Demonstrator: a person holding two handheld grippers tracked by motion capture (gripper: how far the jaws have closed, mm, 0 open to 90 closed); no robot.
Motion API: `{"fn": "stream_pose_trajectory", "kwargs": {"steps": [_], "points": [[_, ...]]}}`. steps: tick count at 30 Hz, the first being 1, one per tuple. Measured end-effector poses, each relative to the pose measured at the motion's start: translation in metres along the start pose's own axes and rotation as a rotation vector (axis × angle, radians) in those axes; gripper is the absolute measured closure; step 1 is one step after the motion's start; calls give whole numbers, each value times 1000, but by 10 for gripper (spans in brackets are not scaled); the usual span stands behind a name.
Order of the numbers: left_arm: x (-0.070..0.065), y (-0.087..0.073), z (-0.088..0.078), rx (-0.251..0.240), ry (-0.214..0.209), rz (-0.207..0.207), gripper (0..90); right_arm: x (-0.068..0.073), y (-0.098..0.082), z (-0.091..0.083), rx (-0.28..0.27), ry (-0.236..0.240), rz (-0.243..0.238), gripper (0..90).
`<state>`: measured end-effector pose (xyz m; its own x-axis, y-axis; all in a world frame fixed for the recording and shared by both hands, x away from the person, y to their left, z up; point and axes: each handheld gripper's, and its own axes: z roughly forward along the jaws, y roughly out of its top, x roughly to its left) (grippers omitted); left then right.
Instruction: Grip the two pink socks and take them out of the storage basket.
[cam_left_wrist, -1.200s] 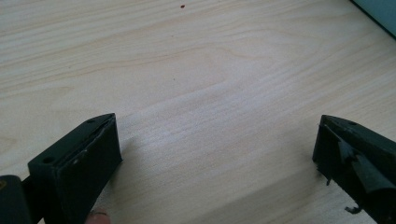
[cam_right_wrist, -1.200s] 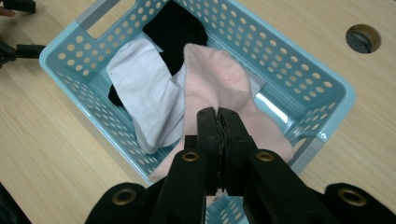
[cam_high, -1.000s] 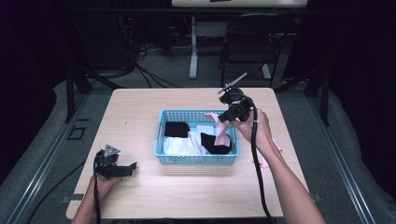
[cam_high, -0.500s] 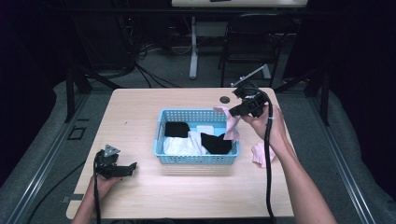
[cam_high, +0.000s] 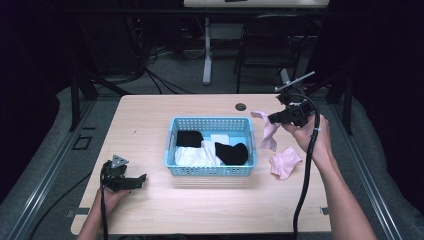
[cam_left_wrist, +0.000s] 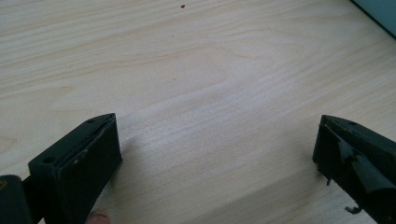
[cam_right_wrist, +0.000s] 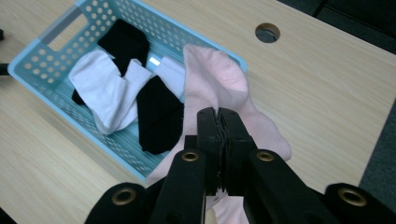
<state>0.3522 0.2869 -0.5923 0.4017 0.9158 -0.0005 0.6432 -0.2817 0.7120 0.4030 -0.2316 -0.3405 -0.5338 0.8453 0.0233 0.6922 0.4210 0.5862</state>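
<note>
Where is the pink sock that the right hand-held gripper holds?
In the high view the pink sock hangs from the right hand-held gripper, right of the blue basket, above the table.

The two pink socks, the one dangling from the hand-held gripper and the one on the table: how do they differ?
The held pink sock hangs in the air, stretched lengthwise, pinched in the shut right hand-held gripper; the loose pink sock lies crumpled flat on the table. The held one dangles beside the blue basket; the loose one rests farther right, untouched. Both are the same pale pink and outside the basket.
</note>
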Motion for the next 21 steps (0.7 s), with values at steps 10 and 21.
{"fn": "stream_pose_trajectory", "kwargs": {"steps": [10, 21], "points": [[0, 0, 0, 1, -1, 0, 9, -24, -24, 6, 25, -33, 49, 881], [0, 0, 0, 1, 0, 0, 9, -52, -56, 44, 87, -41, 131, 880]]}}
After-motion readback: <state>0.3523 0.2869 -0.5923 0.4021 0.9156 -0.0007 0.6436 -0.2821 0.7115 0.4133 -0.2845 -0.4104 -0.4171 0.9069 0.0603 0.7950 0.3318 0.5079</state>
